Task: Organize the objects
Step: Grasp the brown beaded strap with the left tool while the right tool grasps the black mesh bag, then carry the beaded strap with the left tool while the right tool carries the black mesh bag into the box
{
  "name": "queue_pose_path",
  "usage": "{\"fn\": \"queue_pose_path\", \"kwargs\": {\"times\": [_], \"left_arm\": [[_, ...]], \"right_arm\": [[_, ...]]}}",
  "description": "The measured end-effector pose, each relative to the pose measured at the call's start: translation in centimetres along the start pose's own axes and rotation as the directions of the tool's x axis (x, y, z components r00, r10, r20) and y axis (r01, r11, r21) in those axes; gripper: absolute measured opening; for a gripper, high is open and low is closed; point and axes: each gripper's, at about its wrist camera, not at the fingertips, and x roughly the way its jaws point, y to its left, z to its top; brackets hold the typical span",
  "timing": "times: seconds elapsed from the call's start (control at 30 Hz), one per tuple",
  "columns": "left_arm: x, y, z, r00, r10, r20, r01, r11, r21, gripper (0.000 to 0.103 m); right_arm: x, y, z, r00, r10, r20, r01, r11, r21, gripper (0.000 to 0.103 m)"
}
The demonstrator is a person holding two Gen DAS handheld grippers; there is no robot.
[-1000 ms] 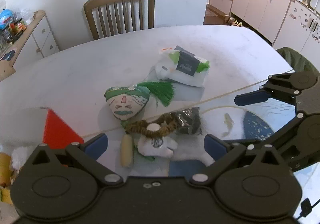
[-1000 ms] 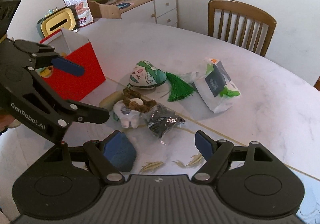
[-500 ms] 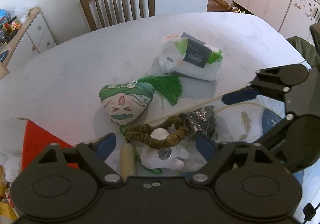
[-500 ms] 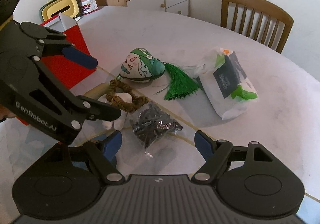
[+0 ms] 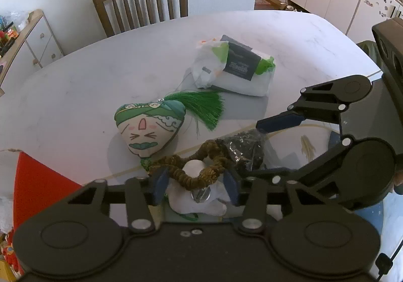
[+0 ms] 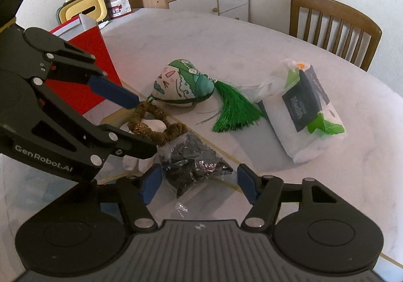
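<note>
On the white marble table (image 5: 75, 85), the left gripper (image 5: 194, 187) is low over a small white plush (image 5: 201, 202) draped with a brown twisted cord ring (image 5: 201, 168). Its blue pads (image 5: 158, 185) stand on either side of the plush, close to it; whether they press it cannot be told. The right gripper (image 6: 199, 185) is spread wide around a clear bag of black bits (image 6: 191, 163), its pads apart from the bag. In the right wrist view the bag's long axis runs from far left to near right.

Just beyond lies a heart-shaped face sachet (image 5: 148, 128), its point toward the near side in the left wrist view, with a green tassel (image 5: 201, 108) fanning out to the right. Farther right sits a white tissue pack (image 5: 236, 72) with a dark label, lying flat, its long axis running left to right in that view. A red box (image 6: 85, 72) stands at the left edge. A wooden chair (image 5: 143, 2) stands at the far side.
</note>
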Motion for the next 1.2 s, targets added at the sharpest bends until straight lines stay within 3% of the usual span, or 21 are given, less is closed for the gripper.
{"fn": "queue_pose_path", "kwargs": {"times": [0.17,0.23,0.3,0.53,1.2], "left_arm": [[-0.2,0.3,0.0,1.0,-0.004,0.0,0.005,1.0,-0.018,0.024],[-0.5,0.6,0.0,1.0,-0.008,0.008,0.009,0.999,-0.037,0.02],[-0.7,0.9,0.1,1.0,-0.004,0.013,0.004,0.999,-0.051,0.018],[-1.6,1.3,0.3,0.999,0.013,0.033,-0.011,0.998,-0.069,0.016],[-7.1,3.7,0.3,0.993,-0.072,0.097,0.088,0.98,-0.178,0.013]], "right_arm": [[-0.2,-0.3,-0.1,1.0,0.0,0.016,0.0,1.0,0.017,0.059],[-0.3,-0.2,0.0,1.0,-0.002,0.022,0.001,1.0,0.022,0.049],[-0.5,-0.2,0.1,1.0,0.002,0.021,-0.002,1.0,0.027,0.042],[-1.0,0.3,-0.2,0.999,-0.002,0.036,0.0,0.998,0.059,0.031],[-7.3,2.8,-0.3,0.995,-0.069,0.078,0.056,0.986,0.158,0.029]]}}
